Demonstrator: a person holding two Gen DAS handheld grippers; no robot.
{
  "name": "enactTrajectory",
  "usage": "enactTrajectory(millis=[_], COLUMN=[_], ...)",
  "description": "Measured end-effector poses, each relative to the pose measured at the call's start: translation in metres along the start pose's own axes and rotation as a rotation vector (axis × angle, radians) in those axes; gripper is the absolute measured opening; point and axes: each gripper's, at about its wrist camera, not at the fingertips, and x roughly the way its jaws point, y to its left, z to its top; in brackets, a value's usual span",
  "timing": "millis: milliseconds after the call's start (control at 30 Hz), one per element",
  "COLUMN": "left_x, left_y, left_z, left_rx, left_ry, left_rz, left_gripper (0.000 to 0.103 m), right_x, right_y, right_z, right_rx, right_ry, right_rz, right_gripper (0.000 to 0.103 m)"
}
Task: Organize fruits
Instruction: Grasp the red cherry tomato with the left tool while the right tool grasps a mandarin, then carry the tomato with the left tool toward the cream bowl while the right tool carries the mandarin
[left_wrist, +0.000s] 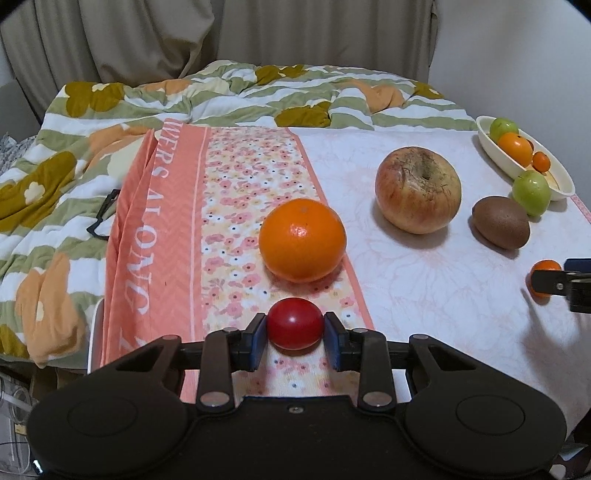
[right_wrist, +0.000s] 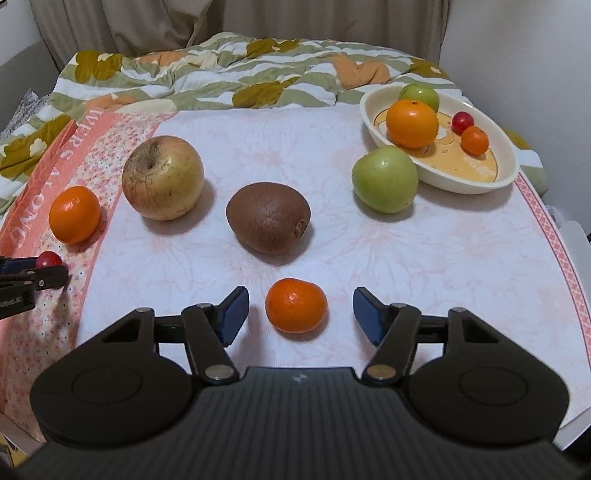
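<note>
While the left claw clamps the small red fruit across its widest part, low on the floral cloth, the right claw stands apart around the small mandarin, neither pad touching it. The mandarin rests on the surface, in front of the kiwi. The cream bowl at far right already holds fruit and is probably the destination. Handling judgement: both fruits are light, round and smooth-skinned, so they can roll or squirt out of flat pads. Grip each at its equator, centred between the pads. The mandarin's skin likely yields; apply only enough pressure to hold. The red fruit seems firmer but glossy and slippery.
</note>
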Motion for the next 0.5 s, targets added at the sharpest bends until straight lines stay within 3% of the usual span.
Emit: enactTrajectory(millis=[100, 200, 500], left_x=[-0.004, -0.008, -0.034], left_y=[-0.002, -0.004, -0.010], left_z=[-0.003, -0.005, -0.005], left_rx=[-0.007, -0.013, -0.023], left_ry=[0.001, -0.005, -0.066], left_rz=[-0.001, 0.002, 0.014], left_gripper=[0.036, 0.036, 0.036], right_x=[0.006, 0.011, -0.007], right_y=[-0.001, -0.002, 0.000], right_z=[0.000, 0.000, 0.005], right_rx=[0.001, 0.013, -0.003], right_ry=[0.019, 0.051, 0.021], right_rz=[0.011, 0.034, 0.059], right_gripper=[0.071, 0.053, 0.053])
